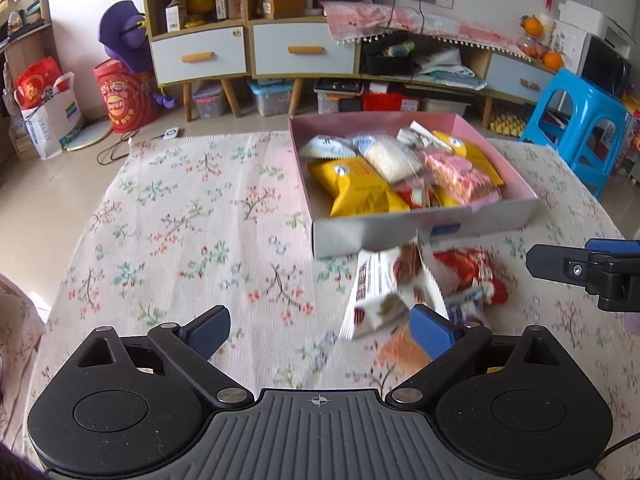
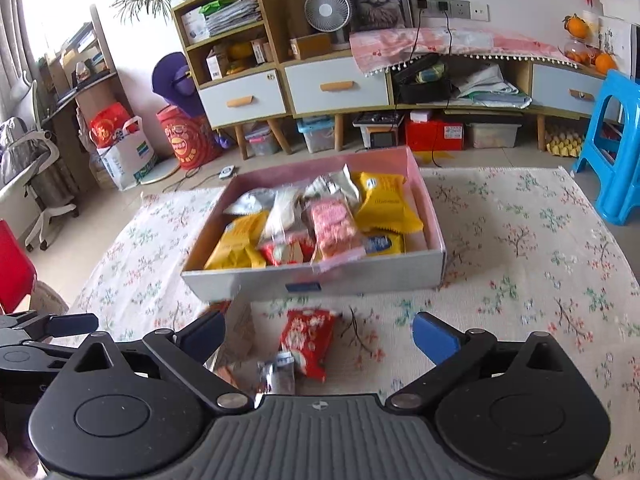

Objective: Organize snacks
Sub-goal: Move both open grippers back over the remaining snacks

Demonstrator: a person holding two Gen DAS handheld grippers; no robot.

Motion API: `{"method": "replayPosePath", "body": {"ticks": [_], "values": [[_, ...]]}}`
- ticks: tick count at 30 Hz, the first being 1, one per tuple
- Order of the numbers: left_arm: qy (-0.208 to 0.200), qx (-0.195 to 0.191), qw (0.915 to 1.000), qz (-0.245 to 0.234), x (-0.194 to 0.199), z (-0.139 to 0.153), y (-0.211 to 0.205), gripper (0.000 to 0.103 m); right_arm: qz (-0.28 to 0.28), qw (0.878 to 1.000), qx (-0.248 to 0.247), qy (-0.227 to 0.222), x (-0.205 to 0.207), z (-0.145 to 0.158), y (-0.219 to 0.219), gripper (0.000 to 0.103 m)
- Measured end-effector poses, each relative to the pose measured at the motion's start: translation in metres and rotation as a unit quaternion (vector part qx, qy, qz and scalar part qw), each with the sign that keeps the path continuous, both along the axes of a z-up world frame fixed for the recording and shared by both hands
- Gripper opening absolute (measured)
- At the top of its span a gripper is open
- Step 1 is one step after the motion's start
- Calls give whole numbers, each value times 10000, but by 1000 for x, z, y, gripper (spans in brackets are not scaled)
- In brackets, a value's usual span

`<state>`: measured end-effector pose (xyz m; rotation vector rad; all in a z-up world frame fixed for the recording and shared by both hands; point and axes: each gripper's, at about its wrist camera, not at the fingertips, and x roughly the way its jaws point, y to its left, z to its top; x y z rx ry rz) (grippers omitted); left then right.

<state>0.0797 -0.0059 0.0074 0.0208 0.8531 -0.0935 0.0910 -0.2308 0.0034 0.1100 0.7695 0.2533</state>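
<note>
A pink-lined cardboard box (image 1: 400,236) on the floral tablecloth holds several snack packs: yellow, white and pink ones. Loose packs lie before its near wall: a white packet (image 1: 372,296), a red packet (image 1: 468,276) and an orange one (image 1: 400,352). My left gripper (image 1: 320,324) is open over bare cloth, its right finger next to the white packet. In the right wrist view the box (image 2: 320,284) is straight ahead. My right gripper (image 2: 320,326) is open above the red packet (image 2: 308,340) and a small silver pack (image 2: 280,372), gripping nothing.
A blue plastic stool (image 1: 580,128) stands beyond the table's right side. A red chair (image 2: 12,272) is at the left edge. Cabinets with drawers (image 2: 336,88) and storage bins line the far wall. The left gripper shows in the right wrist view (image 2: 52,328).
</note>
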Motion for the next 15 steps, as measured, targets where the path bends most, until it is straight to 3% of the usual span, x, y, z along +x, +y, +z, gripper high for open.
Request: {"method": "replayPosePath", "body": {"ticks": [7, 15], "values": [[157, 65, 9997, -167, -19, -13, 3, 98, 45, 9995, -319, 35, -20, -14, 6, 94], [590, -138, 9972, -433, -40, -28, 9, 98, 385, 9969, -643, 233, -37, -32, 11, 94]]}}
